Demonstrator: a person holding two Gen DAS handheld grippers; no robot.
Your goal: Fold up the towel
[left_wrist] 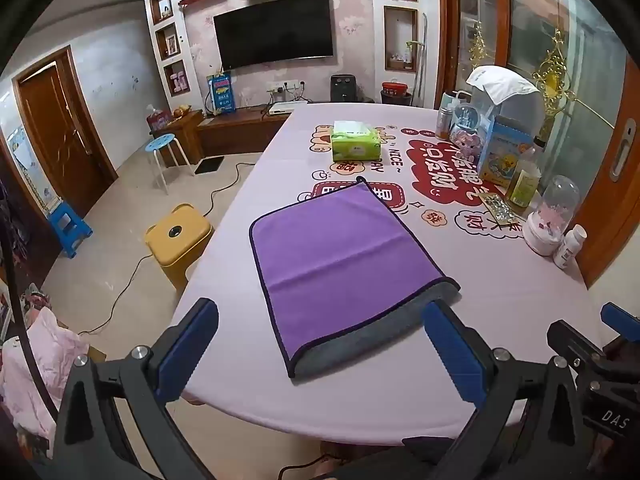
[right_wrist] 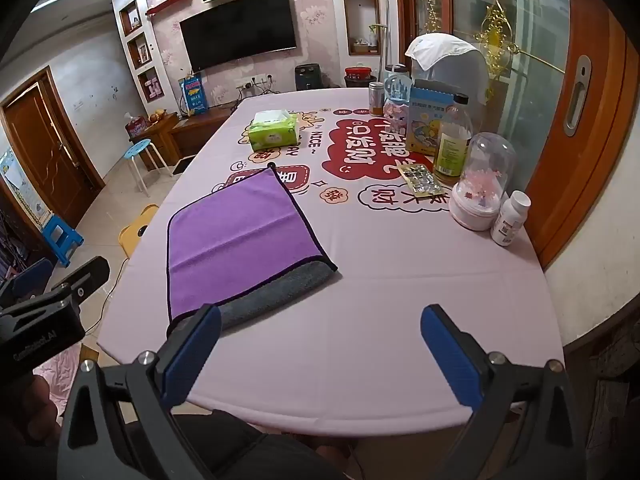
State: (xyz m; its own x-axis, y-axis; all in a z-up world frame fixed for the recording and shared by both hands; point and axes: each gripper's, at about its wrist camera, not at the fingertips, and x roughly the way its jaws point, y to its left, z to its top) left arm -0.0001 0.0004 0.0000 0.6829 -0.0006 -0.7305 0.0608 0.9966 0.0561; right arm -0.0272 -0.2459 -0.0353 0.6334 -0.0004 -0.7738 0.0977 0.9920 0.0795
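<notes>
A purple towel [left_wrist: 332,256] with a dark hem and grey underside lies folded flat on the pink table [left_wrist: 500,312]. A grey strip of its lower layer shows along the near edge. My left gripper [left_wrist: 320,344] is open and empty, held above the near table edge, with the towel's near end between its blue pads [left_wrist: 188,348]. In the right wrist view the towel [right_wrist: 240,240] lies ahead to the left. My right gripper [right_wrist: 320,352] is open and empty, to the right of the towel's near edge.
A green tissue box [left_wrist: 356,142] sits beyond the towel. Bottles, a glass dome [right_wrist: 480,184], a white pill bottle [right_wrist: 510,218] and boxes crowd the table's right side. A yellow stool [left_wrist: 178,240] stands left of the table.
</notes>
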